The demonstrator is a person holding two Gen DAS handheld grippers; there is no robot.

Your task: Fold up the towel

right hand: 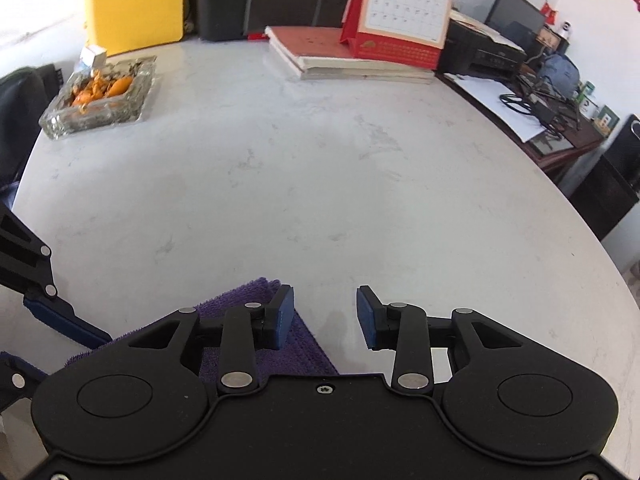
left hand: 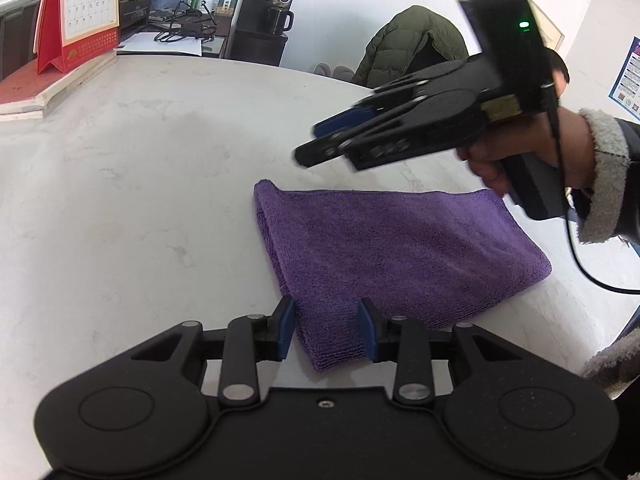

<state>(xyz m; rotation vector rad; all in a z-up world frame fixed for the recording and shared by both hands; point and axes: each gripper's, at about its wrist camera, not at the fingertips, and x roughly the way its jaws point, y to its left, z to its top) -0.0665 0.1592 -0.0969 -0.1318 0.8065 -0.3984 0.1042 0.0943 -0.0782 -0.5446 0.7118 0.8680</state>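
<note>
A purple towel [left hand: 384,256] lies folded flat on the white table [left hand: 140,200]. My left gripper [left hand: 328,328] is low at the towel's near corner. Its blue pads [left hand: 286,330] stand on either side of that corner without squeezing it, so the jaws are open. A person's hand holds my right gripper [left hand: 320,140] in the air above the towel's far edge. In the right wrist view my right gripper [right hand: 326,318] is open with only bare table between its pads. The towel [right hand: 304,348] lies under its left finger. Part of the left gripper [right hand: 60,316] shows at the left edge.
A red desk calendar [right hand: 400,12] stands on stacked books [right hand: 340,60] at the far side. A glass ashtray with orange peel [right hand: 100,92] sits far left. The table's curved edge [right hand: 560,196] runs on the right, with a cluttered desk [right hand: 540,112] beyond it. A cable [left hand: 580,268] trails from the right gripper.
</note>
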